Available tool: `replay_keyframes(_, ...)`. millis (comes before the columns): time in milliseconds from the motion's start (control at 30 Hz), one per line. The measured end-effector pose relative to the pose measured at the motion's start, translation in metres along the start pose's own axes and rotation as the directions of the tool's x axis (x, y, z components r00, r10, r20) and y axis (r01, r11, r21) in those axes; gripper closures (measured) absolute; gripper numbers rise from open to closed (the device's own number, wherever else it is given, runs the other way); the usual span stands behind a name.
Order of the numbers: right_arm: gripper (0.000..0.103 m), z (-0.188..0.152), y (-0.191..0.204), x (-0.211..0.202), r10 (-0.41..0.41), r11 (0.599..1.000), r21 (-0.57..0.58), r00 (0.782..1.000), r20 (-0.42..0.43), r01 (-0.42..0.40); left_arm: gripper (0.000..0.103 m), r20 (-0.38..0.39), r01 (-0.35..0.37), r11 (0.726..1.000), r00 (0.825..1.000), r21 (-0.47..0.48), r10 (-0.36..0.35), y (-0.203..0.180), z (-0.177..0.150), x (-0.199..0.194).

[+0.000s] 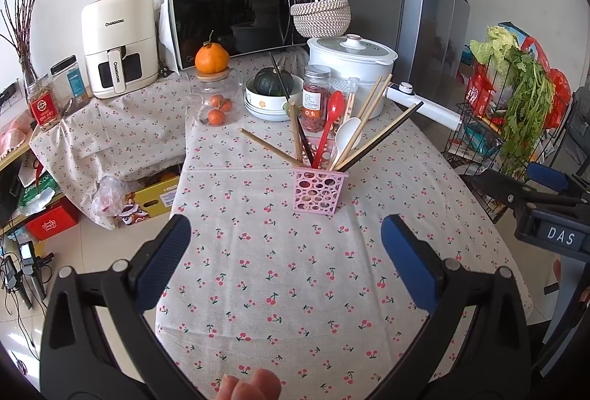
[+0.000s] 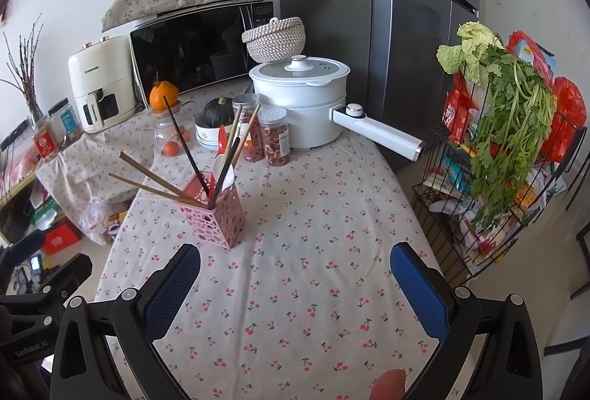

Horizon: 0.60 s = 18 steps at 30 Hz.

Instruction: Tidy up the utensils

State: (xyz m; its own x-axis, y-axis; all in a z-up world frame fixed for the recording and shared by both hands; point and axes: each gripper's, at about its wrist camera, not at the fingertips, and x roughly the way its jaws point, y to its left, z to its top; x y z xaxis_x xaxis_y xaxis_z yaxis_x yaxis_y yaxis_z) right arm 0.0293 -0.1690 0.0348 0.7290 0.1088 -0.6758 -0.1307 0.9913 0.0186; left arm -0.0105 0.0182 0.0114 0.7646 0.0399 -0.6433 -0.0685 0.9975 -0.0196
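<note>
The pink utensil holder [image 1: 319, 191] stands upright on the cherry-print tablecloth [image 1: 295, 289], ahead of the left gripper [image 1: 285, 252] and roughly centred between its fingertips; from the right gripper [image 2: 295, 283] it sits ahead and off beyond the left finger. Inside it lean wooden chopsticks [image 1: 267, 147], dark chopsticks [image 1: 383, 138], a red spoon [image 1: 330, 121] and a white spoon [image 1: 346, 136], fanning out over the rim. Both grippers hover above the cloth with their blue-padded fingers spread wide and nothing between them. In the left wrist view the right gripper's black body shows at the far right edge, well apart from the holder. A fingertip [image 1: 250, 387] of the person shows at the bottom of the left view.

Farther beyond the holder, past the fingertips, stand two clear jars [image 2: 274, 136] of dried food, a bowl holding a dark green squash [image 1: 273, 82], and a glass jar [image 1: 214, 101] topped by an orange. A white electric pot [image 2: 302, 104] with a long handle stands behind the jars, with a microwave [image 1: 236, 20] and a cream air fryer [image 1: 118, 45] at the back. Off beyond the right finger, a wire rack [image 2: 497, 197] holds leafy greens.
</note>
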Motion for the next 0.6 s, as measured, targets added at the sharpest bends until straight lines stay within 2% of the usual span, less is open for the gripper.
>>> replay_keyframes(400,0.0,-0.0001,-0.0026,0.0042,0.0,1.0,0.02,1.0,-0.027,0.001,0.001,0.006,0.022,1.0,1.0,-0.017,-0.021,0.001,0.0004,-0.001)
replay_keyframes(600,0.0,0.0012,-0.0034,0.003,0.014,0.999,0.03,1.0,-0.006,-0.014,0.001,0.017,0.09,0.996,0.996,-0.023,-0.09,0.0001,0.0017,0.0006)
